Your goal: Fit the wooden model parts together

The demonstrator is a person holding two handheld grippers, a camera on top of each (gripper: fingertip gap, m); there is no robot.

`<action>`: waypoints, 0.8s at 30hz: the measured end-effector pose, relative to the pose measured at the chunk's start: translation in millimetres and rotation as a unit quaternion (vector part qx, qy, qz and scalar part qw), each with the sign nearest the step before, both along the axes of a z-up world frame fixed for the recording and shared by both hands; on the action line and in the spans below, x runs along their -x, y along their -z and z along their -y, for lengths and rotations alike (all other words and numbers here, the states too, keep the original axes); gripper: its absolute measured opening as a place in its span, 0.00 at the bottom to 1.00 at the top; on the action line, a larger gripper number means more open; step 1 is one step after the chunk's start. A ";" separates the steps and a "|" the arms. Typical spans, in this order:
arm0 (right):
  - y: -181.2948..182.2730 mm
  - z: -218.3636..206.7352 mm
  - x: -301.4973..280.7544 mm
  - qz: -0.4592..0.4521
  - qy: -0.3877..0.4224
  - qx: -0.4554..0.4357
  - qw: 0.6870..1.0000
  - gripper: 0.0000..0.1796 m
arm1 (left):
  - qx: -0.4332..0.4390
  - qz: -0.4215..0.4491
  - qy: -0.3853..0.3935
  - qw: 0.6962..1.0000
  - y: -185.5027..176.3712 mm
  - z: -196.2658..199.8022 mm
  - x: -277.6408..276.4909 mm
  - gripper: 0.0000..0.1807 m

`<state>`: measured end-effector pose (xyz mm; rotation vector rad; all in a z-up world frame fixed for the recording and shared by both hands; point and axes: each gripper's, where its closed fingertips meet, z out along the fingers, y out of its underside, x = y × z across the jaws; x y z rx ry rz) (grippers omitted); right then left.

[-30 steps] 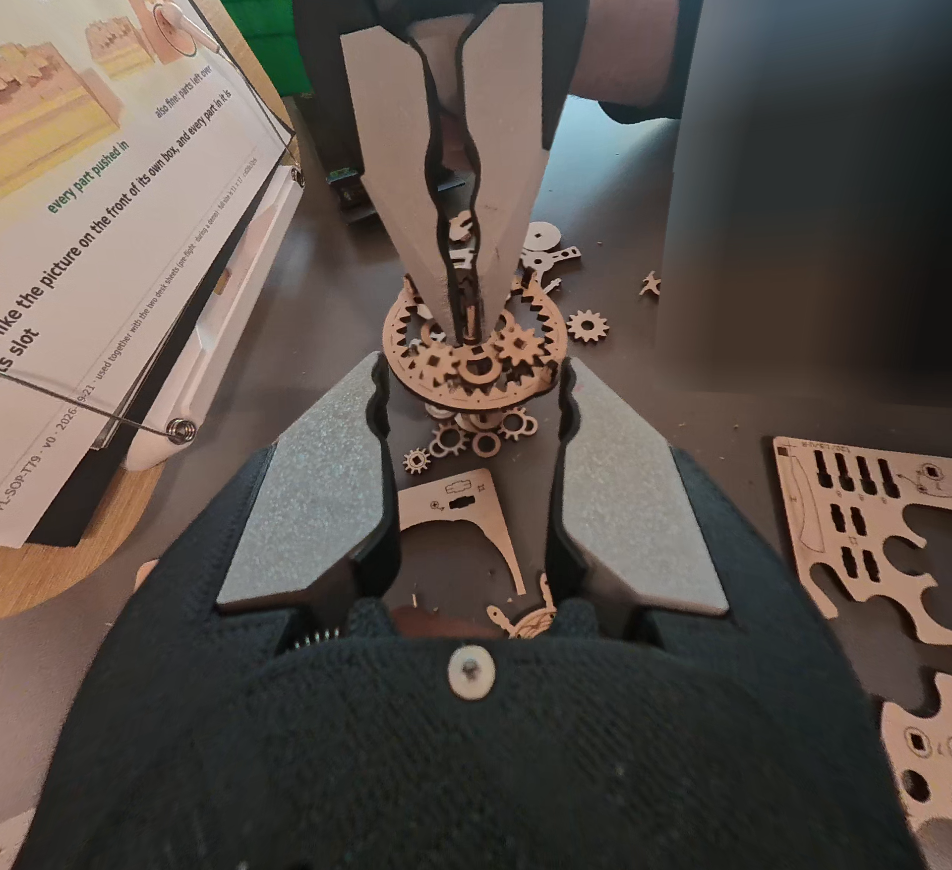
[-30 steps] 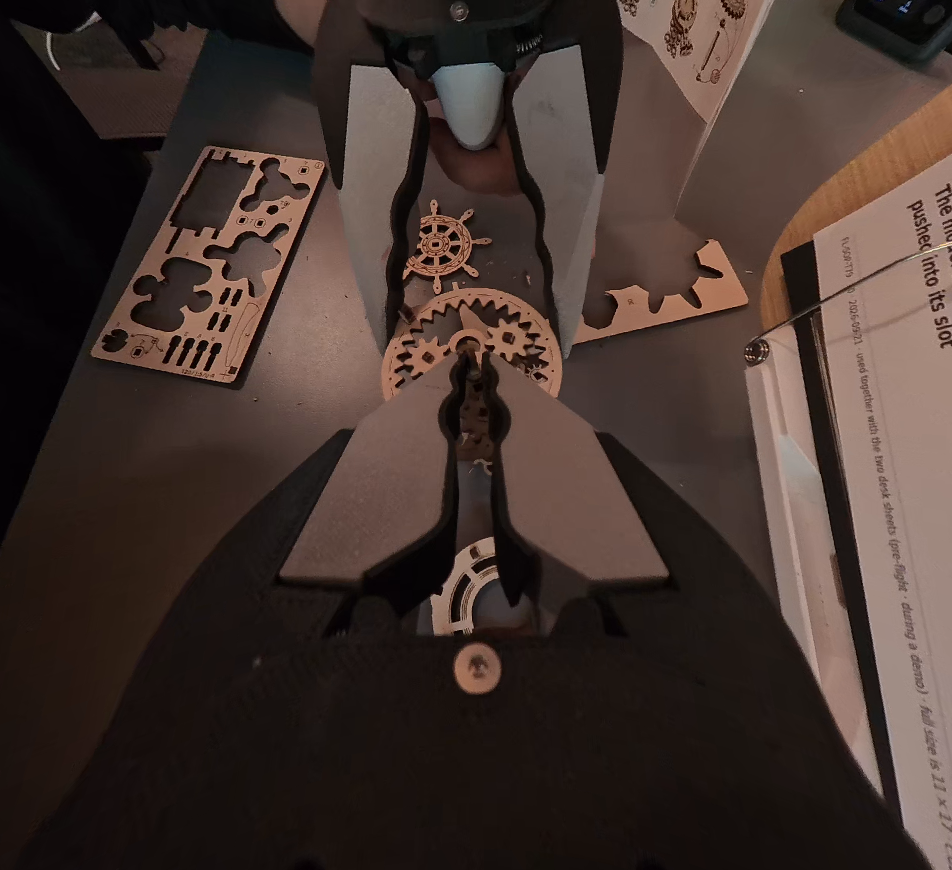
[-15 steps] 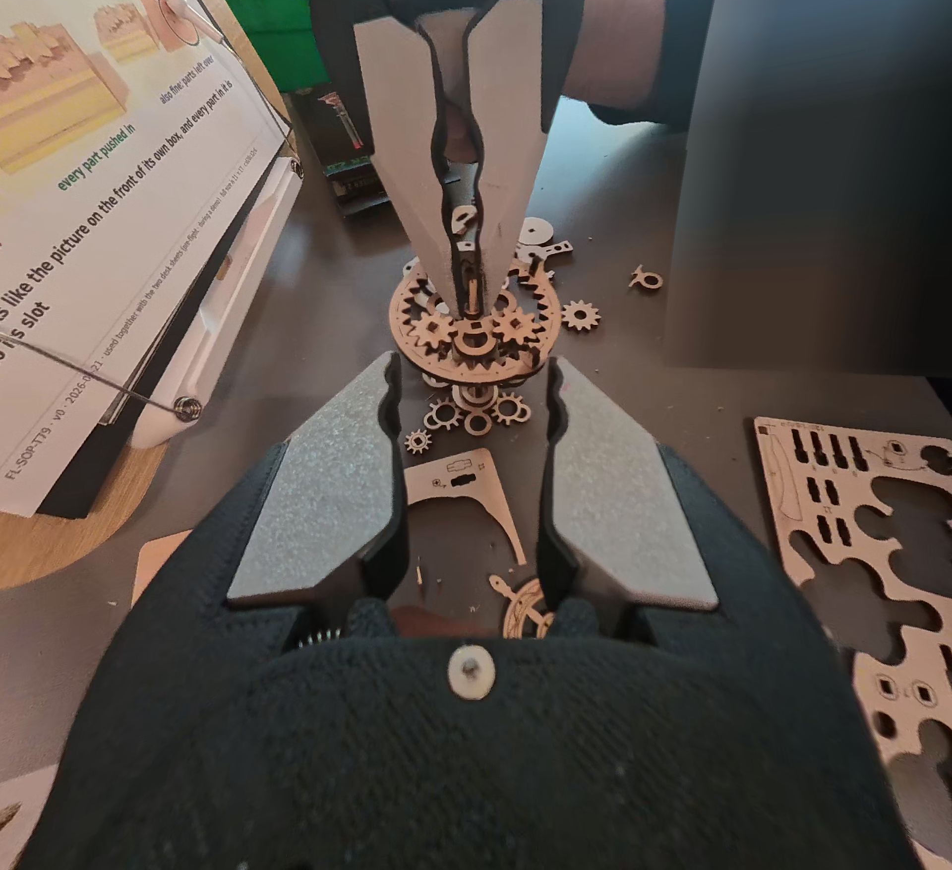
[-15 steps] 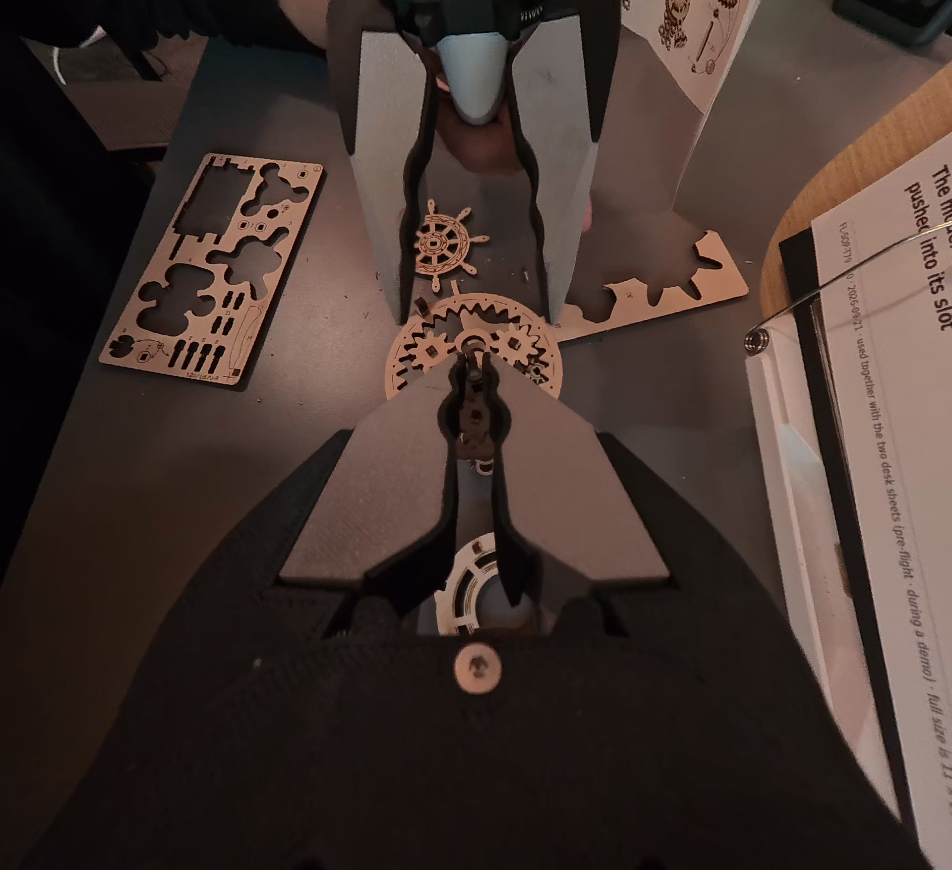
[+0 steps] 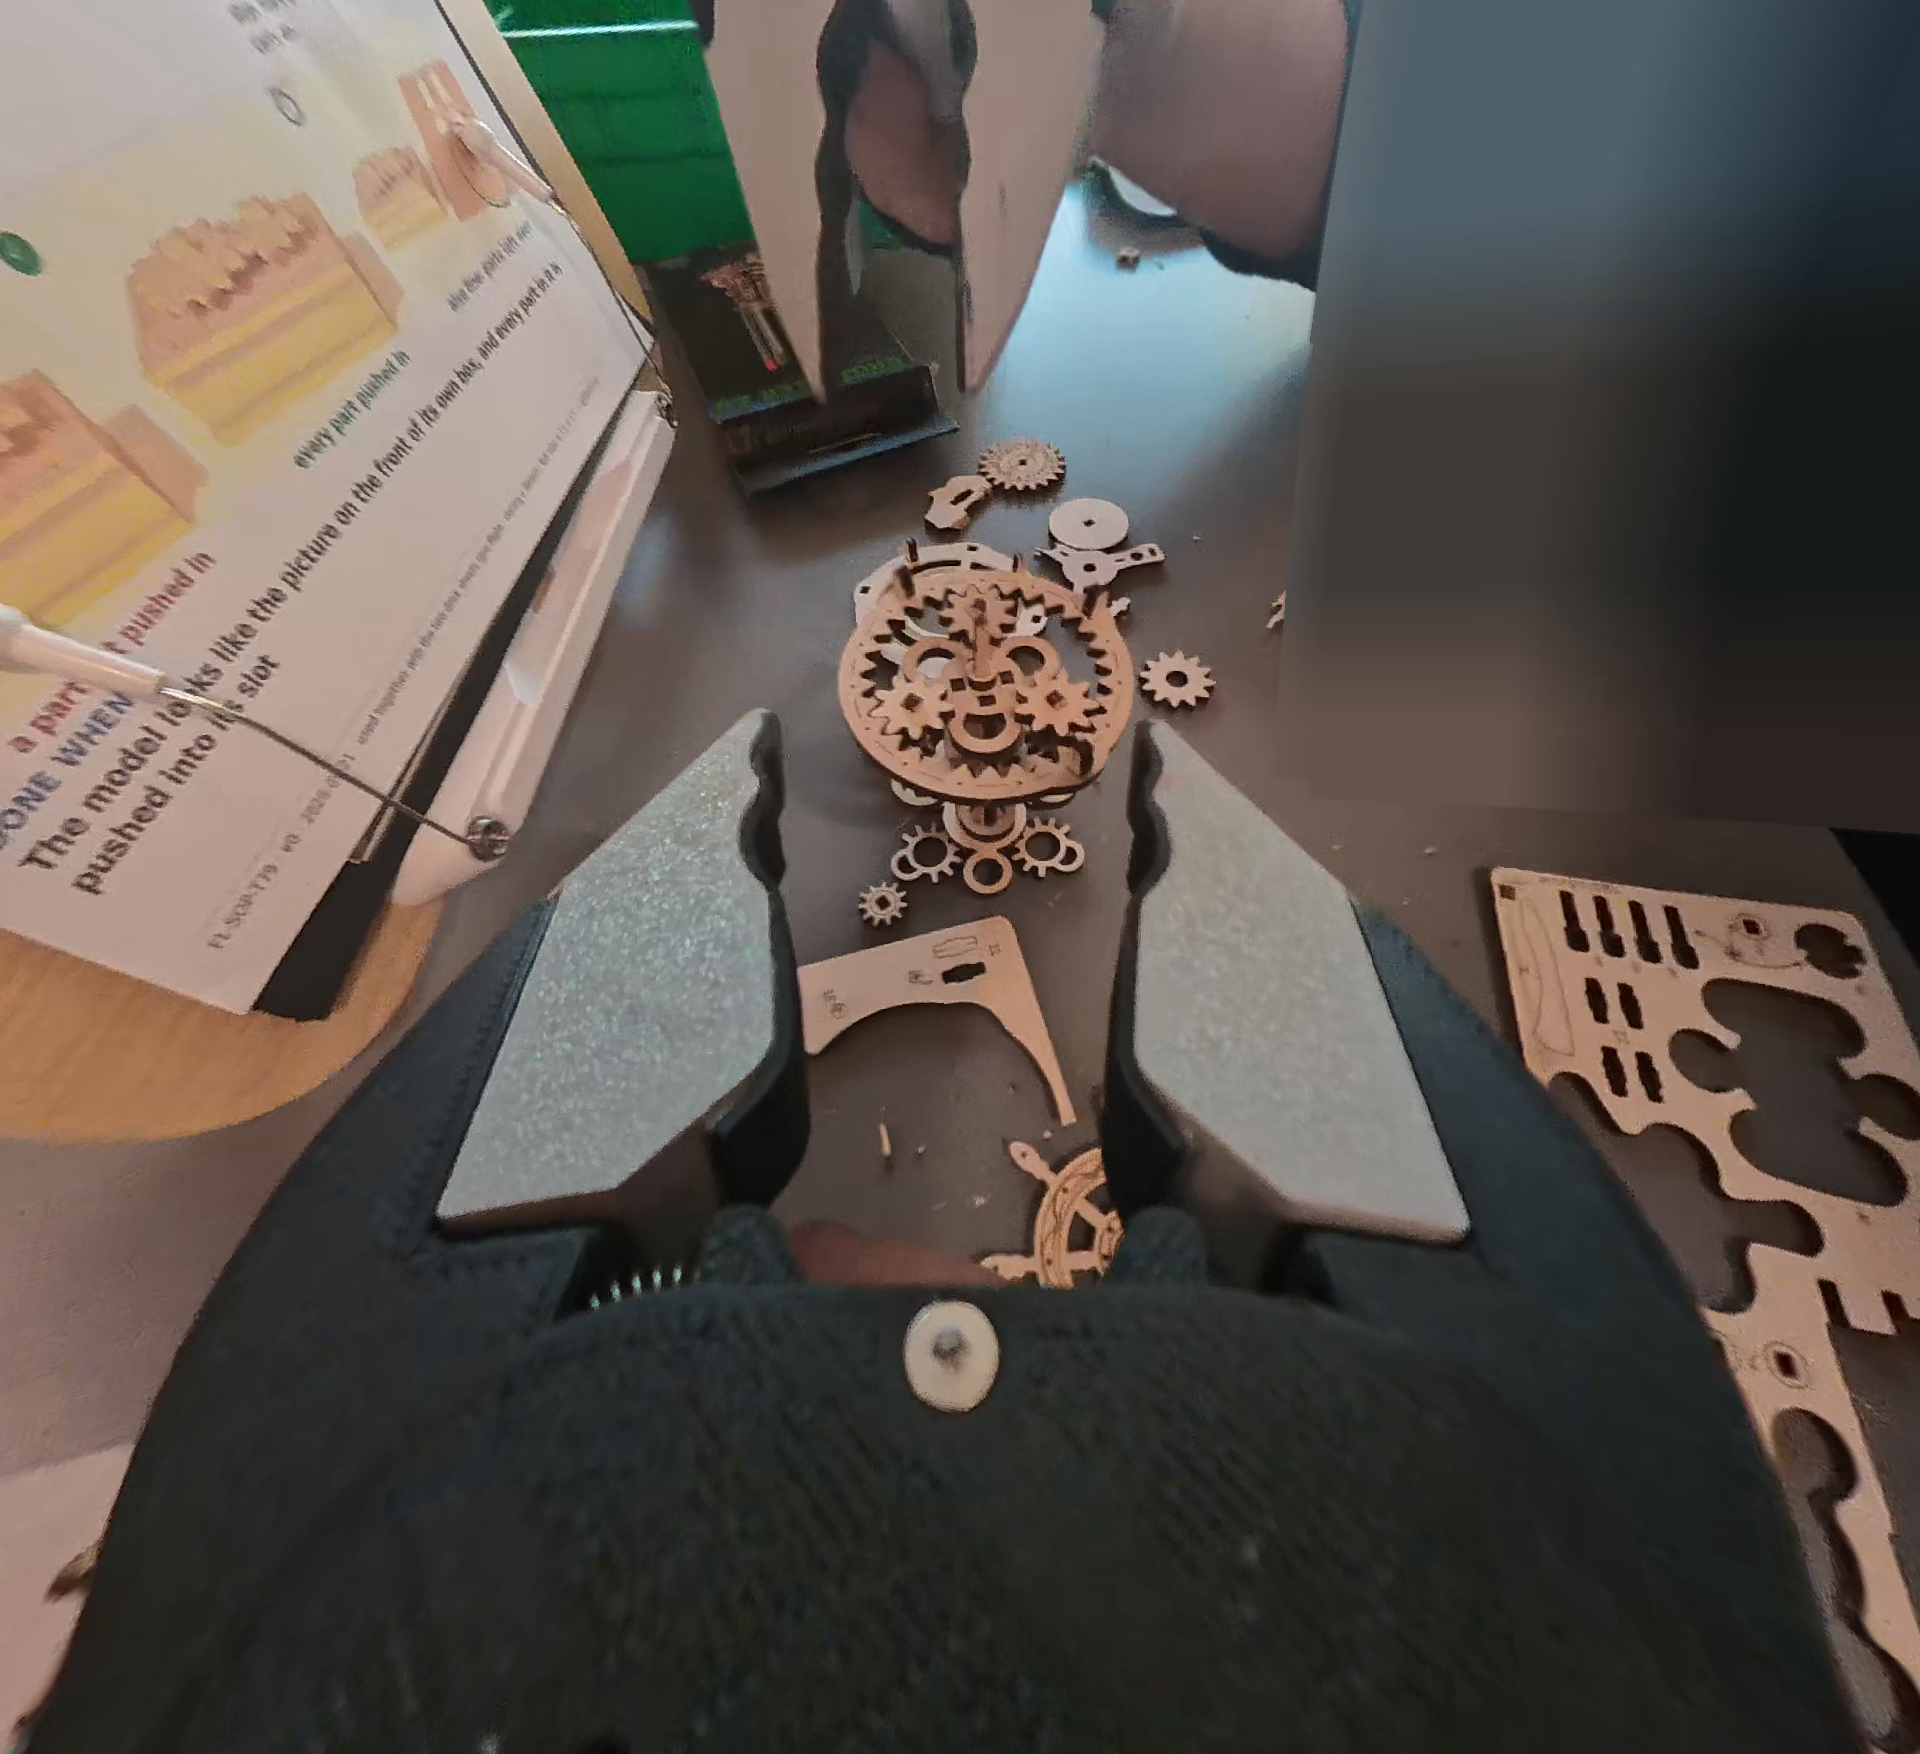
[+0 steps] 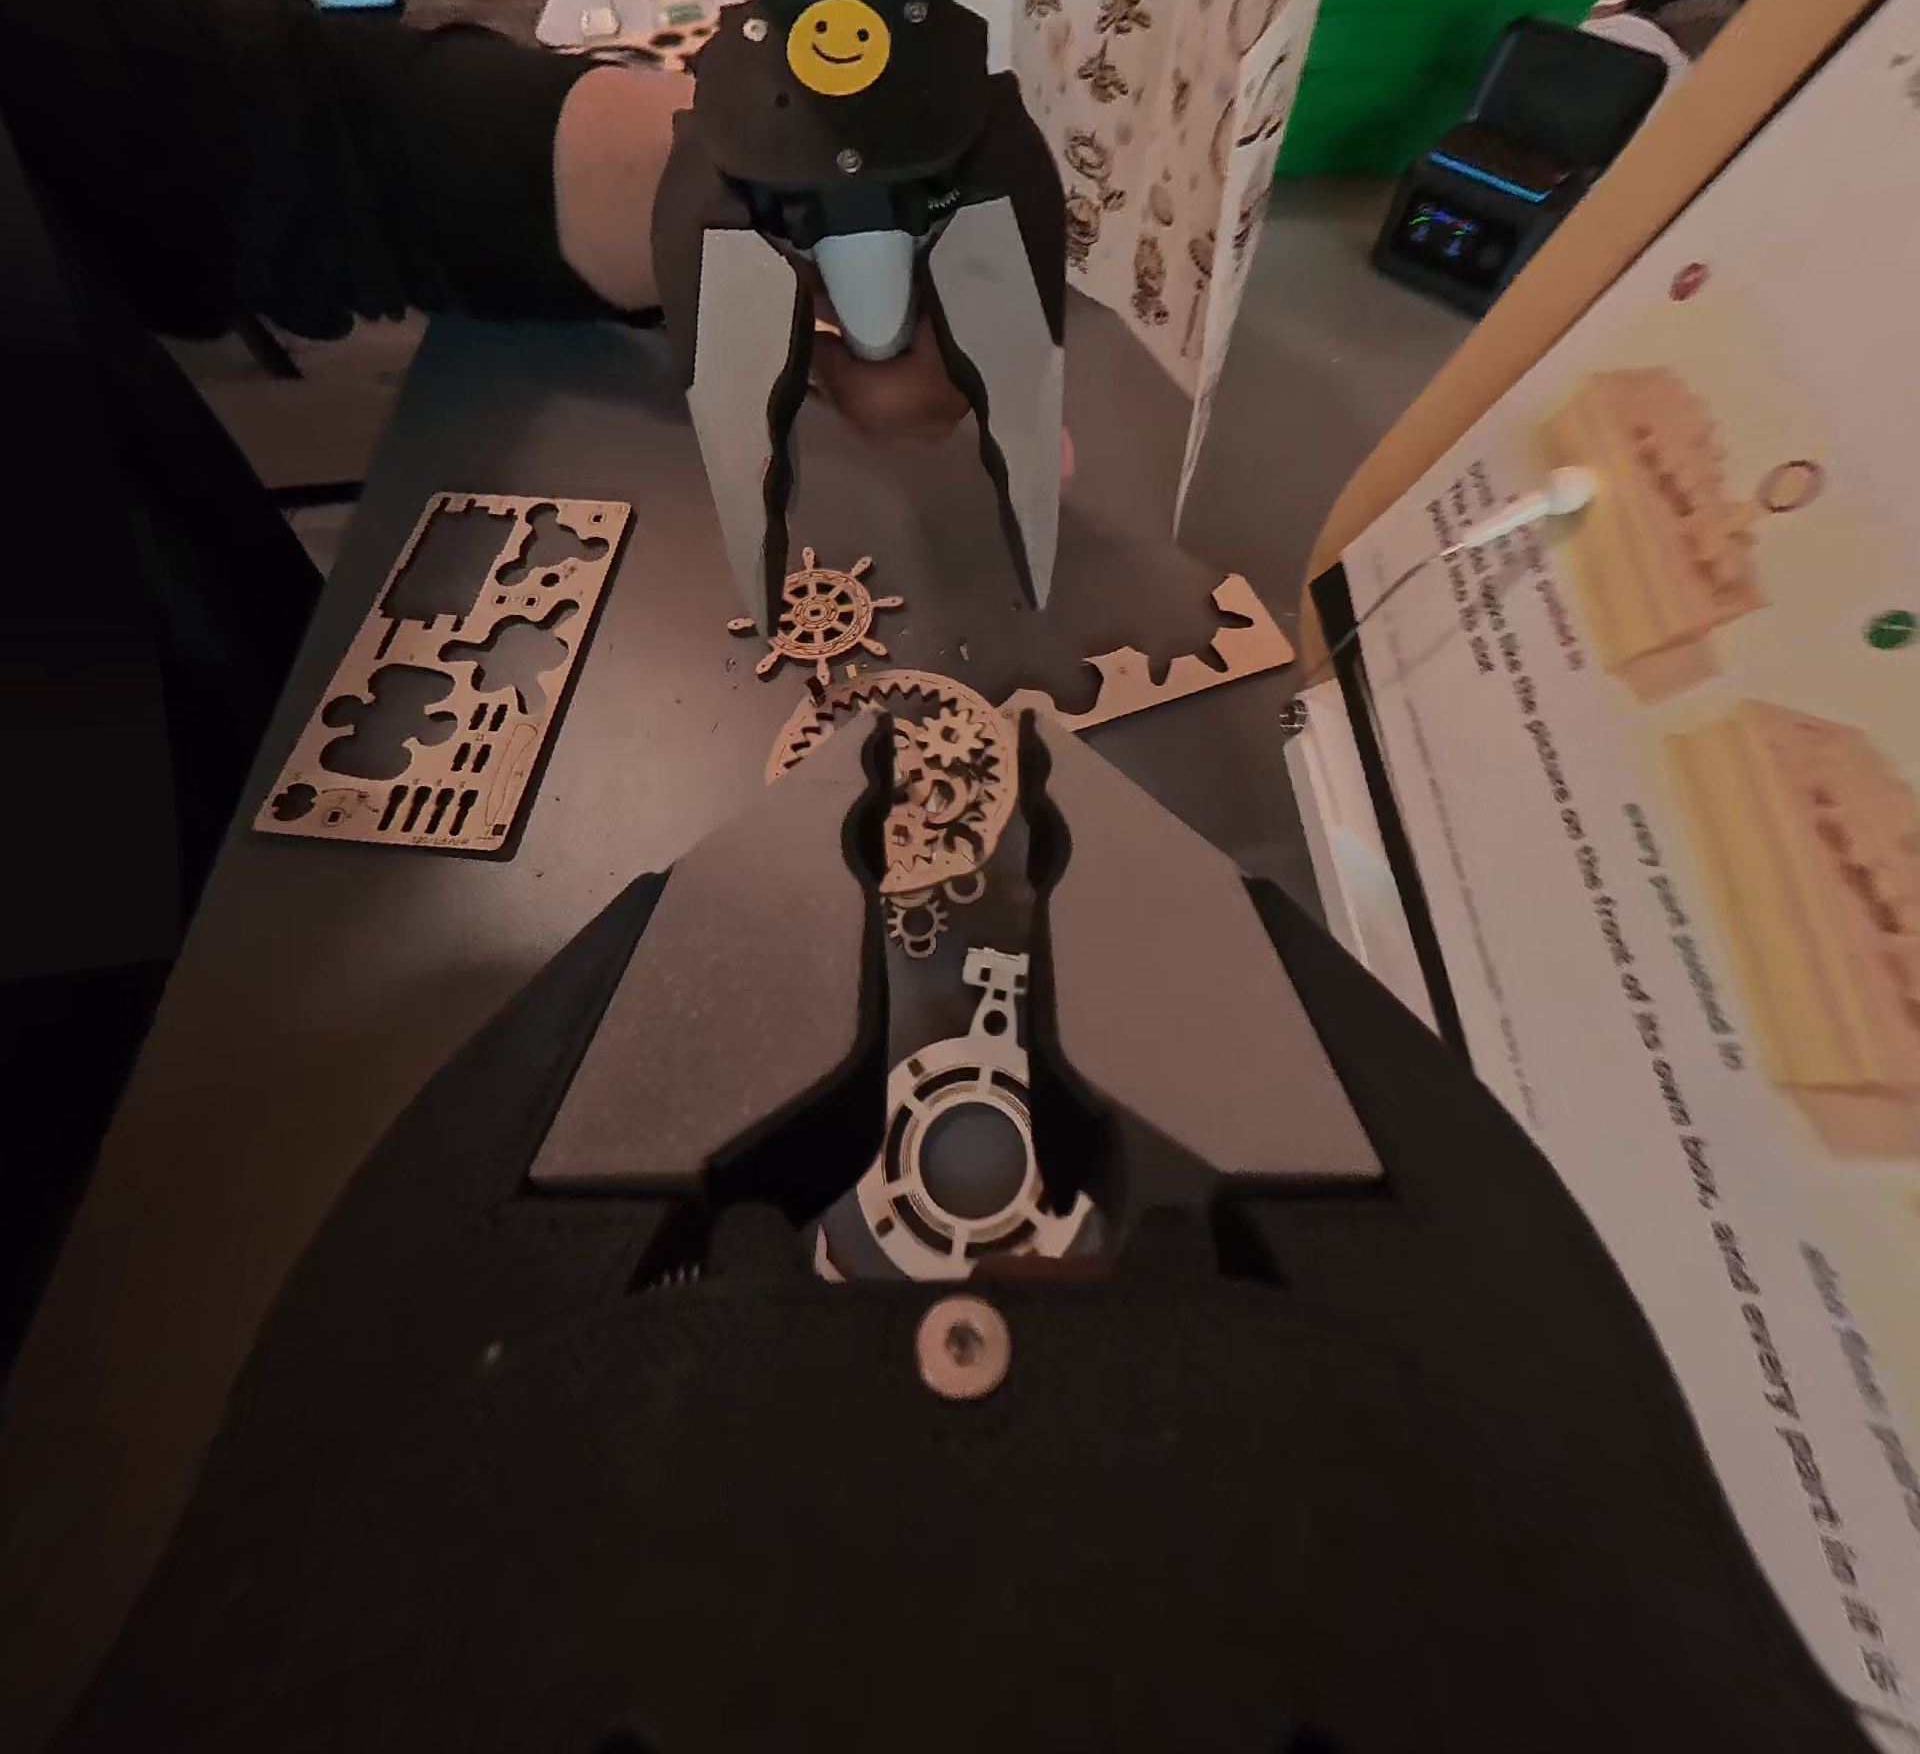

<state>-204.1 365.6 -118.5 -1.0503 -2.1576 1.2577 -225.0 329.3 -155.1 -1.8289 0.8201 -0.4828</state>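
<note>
The round wooden gear assembly (image 5: 982, 686) lies on the dark table, with small gears inside a toothed ring and a thin peg standing upright near its middle. My left gripper (image 5: 954, 748) is open and empty, with its fingertips on either side of the assembly's near edge. My right gripper (image 6: 954, 728) is open and empty above the assembly (image 6: 951, 790), which shows through the gap between its fingers. In the left wrist view the right gripper (image 5: 894, 385) hangs raised behind the assembly. In the right wrist view the left gripper (image 6: 904, 608) stands over a ship's wheel part (image 6: 821, 613).
Loose gears (image 5: 1174, 678) and small parts lie around the assembly. A punched-out sheet (image 5: 1714, 1081) lies to the right and a sheet scrap (image 5: 935, 987) between my left fingers. An instruction stand (image 5: 260, 457) is on the left, with a green bin (image 5: 623, 73) behind. A ring-shaped part (image 6: 961, 1154) lies under the right gripper. The left gripper's tips are roughly 6 centimeters from the right gripper's.
My right gripper was shut on a thin peg at the assembly's centre; it has opened, let go and lifted back. The left gripper has drawn back slightly and stays open.
</note>
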 end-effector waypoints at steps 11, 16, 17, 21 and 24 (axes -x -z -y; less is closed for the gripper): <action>10.9 -12.6 -24.1 0.016 0.077 0.022 0.997 0.22 | 0.002 -0.027 -0.089 0.996 -27.9 -3.3 18.0 0.38; 24.5 -38.9 -34.2 0.006 0.180 0.033 0.983 0.25 | 0.023 0.008 -0.147 0.989 -44.8 8.4 20.8 0.42; 25.3 -42.8 -34.9 0.000 0.197 0.057 0.979 0.26 | 0.033 0.016 -0.158 0.987 -45.8 13.1 20.8 0.42; 10.3 -70.9 -37.3 -0.085 0.281 0.122 0.948 0.38 | 0.036 0.080 -0.219 0.972 -58.6 31.9 29.9 0.47; -21.9 -81.5 -49.1 -0.177 0.307 0.162 0.921 0.39 | -0.040 0.201 -0.233 0.951 -99.3 50.5 37.1 0.44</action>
